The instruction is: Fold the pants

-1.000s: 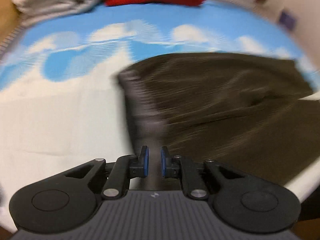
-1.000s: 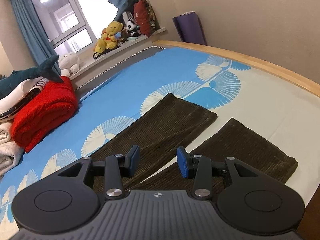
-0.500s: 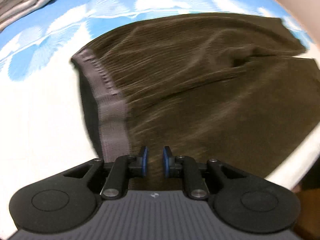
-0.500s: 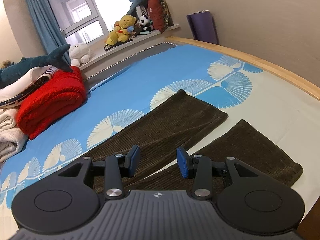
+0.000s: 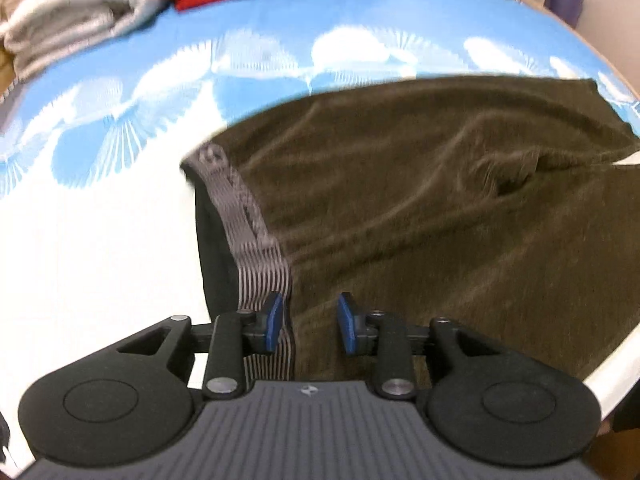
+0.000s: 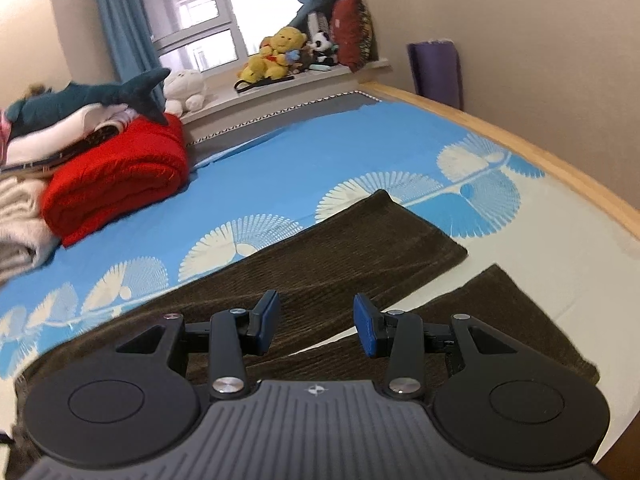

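Note:
Dark brown corduroy pants [image 5: 400, 216] lie flat on the bed, with a grey striped waistband [image 5: 252, 240] along their left end. My left gripper [image 5: 310, 326] hovers over the near end of that waistband; its jaws are opening and the pads press on nothing. In the right wrist view the two pant legs [image 6: 360, 240] stretch away to the right, spread apart. My right gripper [image 6: 316, 324] hangs open above the gap between the legs, holding nothing.
A blue and white bedsheet [image 6: 280, 184] covers the bed. A folded red blanket [image 6: 116, 184] and cream towels [image 5: 76, 12] are stacked at the far left. Plush toys [image 6: 276, 56] line the windowsill. A wooden bed edge [image 6: 520, 148] runs along the right.
My left gripper's jaws have spread from nearly shut to apart, and it has shifted along the waistband end of the pants. The right gripper has rolled slightly; its jaws kept the same gap.

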Motion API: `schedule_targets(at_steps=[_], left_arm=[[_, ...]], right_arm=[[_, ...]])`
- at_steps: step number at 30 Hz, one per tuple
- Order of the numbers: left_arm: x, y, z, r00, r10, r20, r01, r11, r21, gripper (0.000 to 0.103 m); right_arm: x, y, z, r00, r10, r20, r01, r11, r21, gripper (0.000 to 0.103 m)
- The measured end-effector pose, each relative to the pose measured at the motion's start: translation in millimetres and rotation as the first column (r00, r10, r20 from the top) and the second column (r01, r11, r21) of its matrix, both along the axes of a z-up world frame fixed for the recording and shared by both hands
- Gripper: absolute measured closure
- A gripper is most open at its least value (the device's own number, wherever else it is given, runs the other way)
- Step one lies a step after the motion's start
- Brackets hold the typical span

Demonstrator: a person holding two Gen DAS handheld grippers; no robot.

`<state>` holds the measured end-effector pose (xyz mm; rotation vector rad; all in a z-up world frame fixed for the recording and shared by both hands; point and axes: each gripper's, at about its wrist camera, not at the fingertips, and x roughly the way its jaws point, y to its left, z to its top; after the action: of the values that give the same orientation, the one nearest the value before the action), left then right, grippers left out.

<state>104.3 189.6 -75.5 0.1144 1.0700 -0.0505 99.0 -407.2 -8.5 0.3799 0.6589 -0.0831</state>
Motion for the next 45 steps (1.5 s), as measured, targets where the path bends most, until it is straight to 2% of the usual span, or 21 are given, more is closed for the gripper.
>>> schedule_targets(at_steps=[1,3,7,10,12,14,20,23,24,26,28,29,31,33,35,37,39,41,43,45], left_arm=[[0.4,-2.2,4.8,1.0,-0.007,0.03,0.007,1.0,-0.004,0.054],[4.2,-6.3,10.3,0.996,-0.015,0.085,0.017,1.0,-0.022,0.045],[10.6,-12.1,24.4,0.987,0.0,0.163,0.006,0.999,-0.034,0.041],[15.7,-15.0,28.9,0.982,0.016,0.187,-0.008,0.999,-0.045,0.039],[19.8,-17.5,30.6,0.98,0.023,0.197,-0.013,0.999,-0.053,0.039],[23.7,-19.9,30.5,0.979,0.027,0.2,-0.016,0.998,-0.058,0.038],[32.9,-25.1,29.3,0.98,0.029,0.197,-0.019,0.999,-0.05,0.038],[36.5,-23.8,30.7,0.98,0.046,0.196,-0.033,0.997,-0.071,0.038],[37.3,-23.4,32.4,0.979,0.052,0.198,-0.037,0.996,-0.078,0.041],[38.8,-22.7,35.8,0.977,0.062,0.203,-0.044,0.995,-0.09,0.058],[40.7,-20.8,39.1,0.977,0.067,0.2,-0.046,0.993,-0.106,0.086],[41.4,-19.8,40.7,0.978,0.072,0.198,-0.051,0.992,-0.111,0.09],[42.0,-15.5,44.8,0.975,0.096,0.199,-0.067,0.987,-0.145,0.09],[42.0,-11.9,49.0,0.97,0.119,0.213,-0.08,0.98,-0.184,0.09],[43.7,-10.3,52.0,0.967,0.143,0.211,-0.103,0.976,-0.191,0.091],[50.1,-10.8,54.8,0.973,0.137,0.185,-0.1,0.975,-0.197,0.09],[63.8,-13.2,59.7,0.978,0.127,0.166,-0.102,0.984,-0.149,0.09],[86.0,-10.3,66.4,0.976,0.155,0.152,-0.14,0.985,-0.106,0.09],[105.0,-2.0,76.5,0.957,0.203,0.205,-0.185,0.977,-0.107,0.09],[119.5,7.8,84.9,0.918,0.248,0.308,-0.224,0.968,-0.111,0.089]], right_arm=[[1.3,2.1,-0.4,1.0,0.008,-0.004,-0.008,1.0,-0.011,0.06],[3.0,5.4,-0.7,1.0,0.018,-0.009,-0.018,1.0,-0.022,0.06],[6.3,10.7,-0.6,0.999,0.035,-0.009,-0.036,0.999,-0.038,0.06],[8.6,17.0,0.3,0.999,0.051,-0.003,-0.051,0.997,-0.052,0.058],[9.7,22.3,1.5,0.998,0.054,0.008,-0.054,0.996,-0.075,0.043],[10.4,27.1,1.9,0.998,0.059,0.019,-0.057,0.993,-0.101,0.032],[16.9,37.5,3.1,0.995,0.093,0.026,-0.089,0.989,-0.119,0.031],[22.3,41.9,3.4,0.996,0.092,0.01,-0.09,0.986,-0.143,0.031],[24.9,43.5,2.4,0.996,0.085,-0.007,-0.085,0.983,-0.161,0.033],[28.6,45.3,0.4,0.997,0.072,-0.03,-0.077,0.982,-0.173,0.037],[31.6,45.3,0.5,0.997,0.068,-0.034,-0.072,0.983,-0.166,0.044],[32.5,46.0,1.1,0.997,0.068,-0.03,-0.072,0.983,-0.167,0.047],[34.1,48.2,2.7,0.997,0.075,-0.019,-0.077,0.982,-0.17,0.058],[35.9,50.5,3.8,0.995,0.097,-0.013,-0.098,0.981,-0.165,0.077],[37.8,55.4,5.1,0.993,0.118,-0.014,-0.119,0.976,-0.184,0.088],[39.5,62.3,6.2,0.99,0.143,-0.013,-0.142,0.962,-0.234,0.089],[40.5,66.5,6.9,0.985,0.172,-0.008,-0.169,0.952,-0.257,0.089],[42.2,69.8,7.4,0.979,0.203,-0.006,-0.197,0.944,-0.263,0.089],[43.9,71.4,7.7,0.975,0.223,-0.007,-0.216,0.939,-0.267,0.089],[43.8,72.3,8.6,0.973,0.23,-0.003,-0.222,0.937,-0.269,0.089]])
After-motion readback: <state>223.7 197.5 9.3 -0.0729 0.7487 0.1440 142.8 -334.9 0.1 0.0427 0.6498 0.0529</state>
